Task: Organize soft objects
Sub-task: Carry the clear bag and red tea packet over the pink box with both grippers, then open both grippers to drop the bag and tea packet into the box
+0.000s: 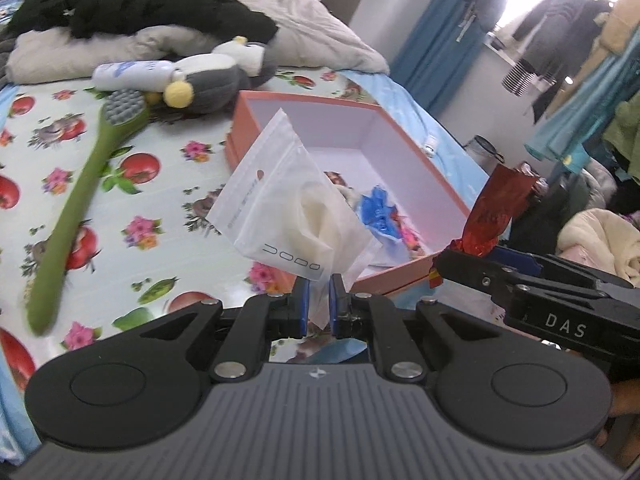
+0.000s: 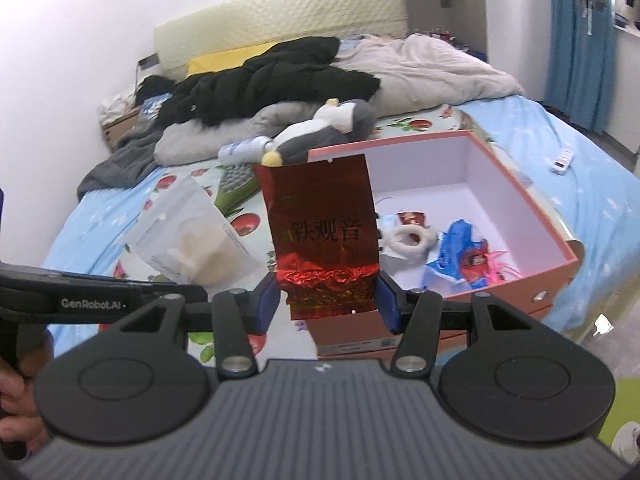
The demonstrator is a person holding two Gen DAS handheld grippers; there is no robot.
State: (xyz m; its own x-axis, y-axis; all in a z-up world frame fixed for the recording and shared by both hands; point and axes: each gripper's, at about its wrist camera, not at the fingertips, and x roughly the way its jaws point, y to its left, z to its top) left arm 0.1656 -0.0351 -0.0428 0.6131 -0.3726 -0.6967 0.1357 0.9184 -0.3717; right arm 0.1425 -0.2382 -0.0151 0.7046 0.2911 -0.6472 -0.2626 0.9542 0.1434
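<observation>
Left claw: the left claw (image 1: 319, 298) was pressed nearly together, pinching the lower corner of a white zip pouch (image 1: 280, 204), which stood up tilted above the blue pads.
Right claw: the right claw (image 2: 326, 300) stood half spread, its pads clamped on the crinkled bottom of a red foil tea packet (image 2: 322, 236), held upright with the printed face toward the camera.
Why held so: judged from the grips, each packet was taken by an edge so that its body hung free and could drop cleanly once released.
Pink box: the open pink box (image 1: 404, 160) sat on the bed just ahead of both claws, near the bed's right edge; it looked to be the collecting place.
Already inside: a blue wrapper (image 2: 456, 248), a white fluffy ring (image 2: 408, 240) and a small red-and-white packet lay on the box floor.
Position of the loads: both packets were lifted clear of the flowered bedsheet (image 1: 120, 200), near the box's front wall and not yet over its opening, as far as the wrist views showed.
Left outside: a green long-handled brush (image 1: 84, 196), a white bottle (image 1: 132, 74) and a grey plush toy (image 1: 216, 80) lay on the sheet beyond the box.
Next, as a guess: carry both forward over the rim, then let go.
</observation>
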